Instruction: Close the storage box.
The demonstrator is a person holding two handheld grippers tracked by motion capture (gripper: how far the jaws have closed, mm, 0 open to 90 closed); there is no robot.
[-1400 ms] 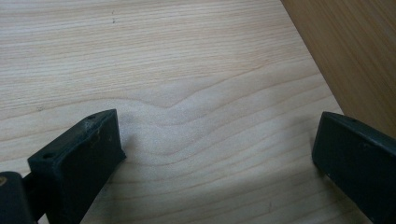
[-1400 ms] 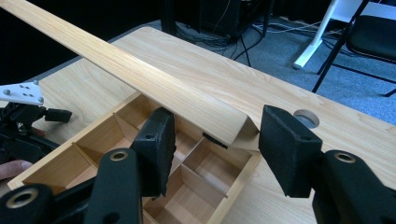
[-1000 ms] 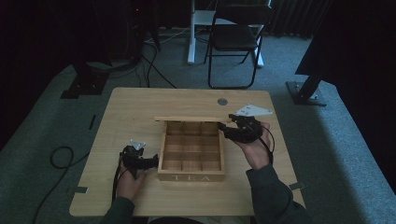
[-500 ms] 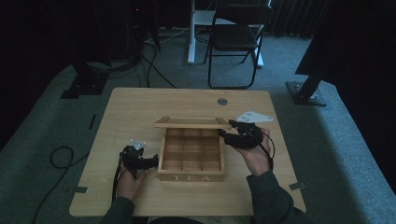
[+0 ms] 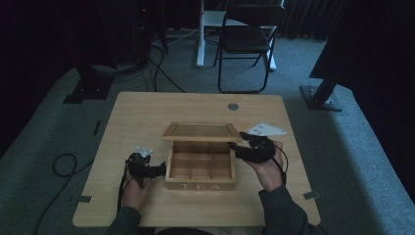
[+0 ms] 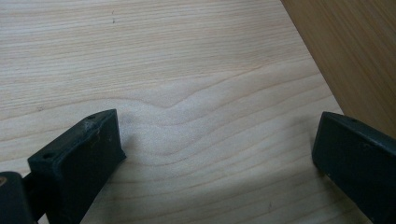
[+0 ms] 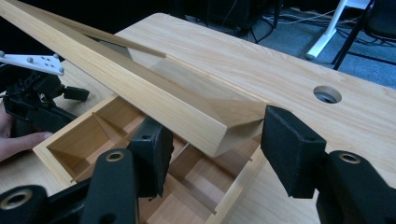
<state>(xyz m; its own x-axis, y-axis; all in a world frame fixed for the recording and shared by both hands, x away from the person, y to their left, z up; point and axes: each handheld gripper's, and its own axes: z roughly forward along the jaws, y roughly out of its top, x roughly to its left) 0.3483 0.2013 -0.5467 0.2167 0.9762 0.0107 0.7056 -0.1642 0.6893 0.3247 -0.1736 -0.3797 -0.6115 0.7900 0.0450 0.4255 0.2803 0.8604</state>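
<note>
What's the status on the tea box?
Right tongs open around lid corner, lid partly raised. Left tongs open on table beside box. Compartments look empty; nothing in the way.

One tea box (image 5: 200, 169), two hand-held grippers, one table (image 5: 147, 112), one chair (image 5: 247, 39).

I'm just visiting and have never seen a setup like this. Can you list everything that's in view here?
Table: one, light wood, centre, with a round hole near its far edge.
Tea box: one, light wood, mid-table, empty compartments, marked TEA on the front.
Lid: one, wood frame with a clear pane, half raised over the box.
Chair: one, black, folding, behind the table.
Cables: several, black, on the grey carpet.
Hands: two, coming in from the near edge.
Left gripper: black, on the table left of the box, jaws open.
Right gripper: black, jaws open around the lid's right corner.
</note>
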